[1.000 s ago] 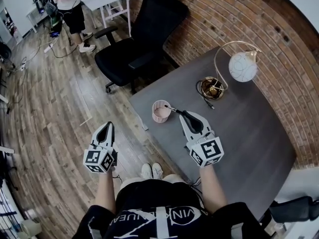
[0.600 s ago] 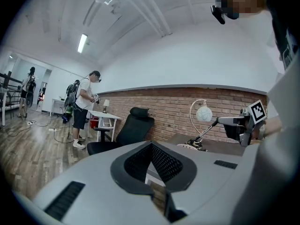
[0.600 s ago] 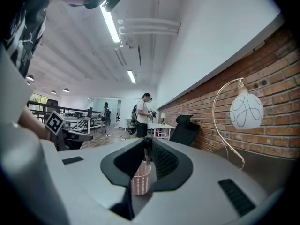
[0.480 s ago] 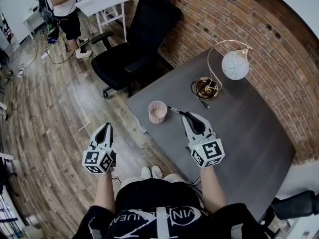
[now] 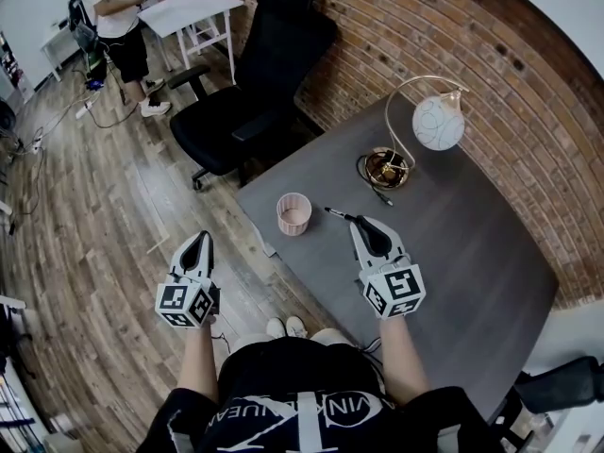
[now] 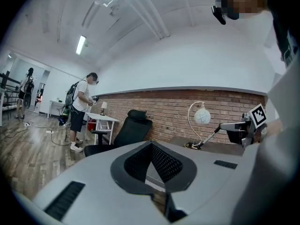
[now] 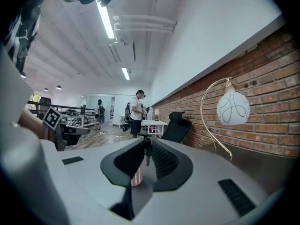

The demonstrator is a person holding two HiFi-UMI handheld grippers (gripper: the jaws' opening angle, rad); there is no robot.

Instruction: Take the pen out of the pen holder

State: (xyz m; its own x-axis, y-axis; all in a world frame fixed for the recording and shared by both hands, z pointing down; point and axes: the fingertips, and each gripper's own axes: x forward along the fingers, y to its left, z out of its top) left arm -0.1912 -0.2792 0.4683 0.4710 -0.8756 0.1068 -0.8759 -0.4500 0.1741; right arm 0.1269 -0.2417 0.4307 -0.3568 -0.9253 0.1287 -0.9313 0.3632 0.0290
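Now the pen (image 5: 337, 215), pinched at its near end by the right tool (image 5: 358, 222), hangs over the table (image 5: 453, 243) clear to the right of the pen holder (image 5: 293, 213) rather than at its rim as a second ago, so removal looks done; the left tool (image 5: 201, 239) is pressed together, empty.

A red brick wall (image 5: 453, 26) ran behind a gray tabletop (image 5: 453, 253) bearing a globe-shaded lamp (image 5: 438, 123). A black office chair (image 5: 250, 92) stood on the wooden plank floor (image 5: 85, 206) near a white table (image 5: 193, 12), where a person (image 5: 109, 17) stood. Strip lights (image 7: 105, 20) lit the white ceiling.
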